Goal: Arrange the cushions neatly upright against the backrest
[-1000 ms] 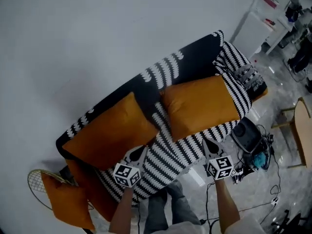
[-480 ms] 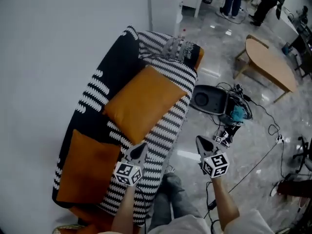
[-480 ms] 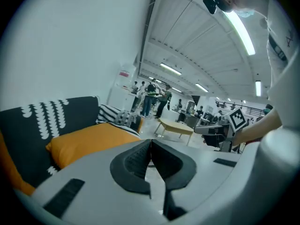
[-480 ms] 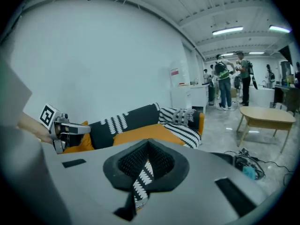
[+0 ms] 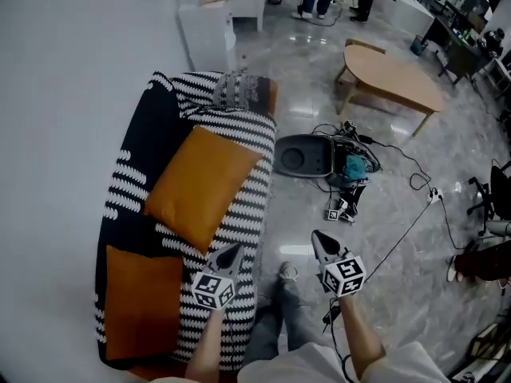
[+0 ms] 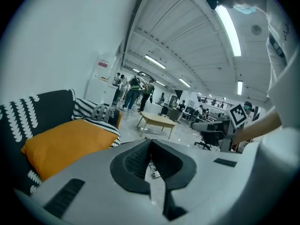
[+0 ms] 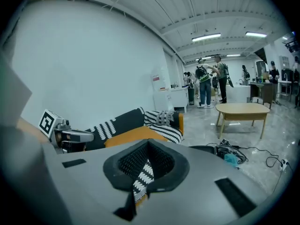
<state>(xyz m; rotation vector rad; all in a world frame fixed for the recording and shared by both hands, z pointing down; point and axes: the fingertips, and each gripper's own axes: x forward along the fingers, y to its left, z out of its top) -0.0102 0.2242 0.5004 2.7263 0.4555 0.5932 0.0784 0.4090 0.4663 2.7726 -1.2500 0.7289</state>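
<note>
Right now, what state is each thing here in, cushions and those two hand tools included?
left gripper, shut, empty.
right gripper, shut, empty.
far orange cushion, leaning against the backrest.
near orange cushion, against the backrest, untouched.
patterned cushion, lying on the far armrest.

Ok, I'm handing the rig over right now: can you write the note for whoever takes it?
Left gripper: shut, empty, over the front edge of the sofa.
Right gripper: shut, empty, over the floor beside the sofa.
Cushions: both orange, both on the sofa. Far cushion lies askew, leaning toward the backrest; near cushion sits by the backrest, squarer.
Done: both are on the sofa, neither held.
To do: probably stand the far cushion straight; check the near one, its tilt cannot be judged from above.
</note>
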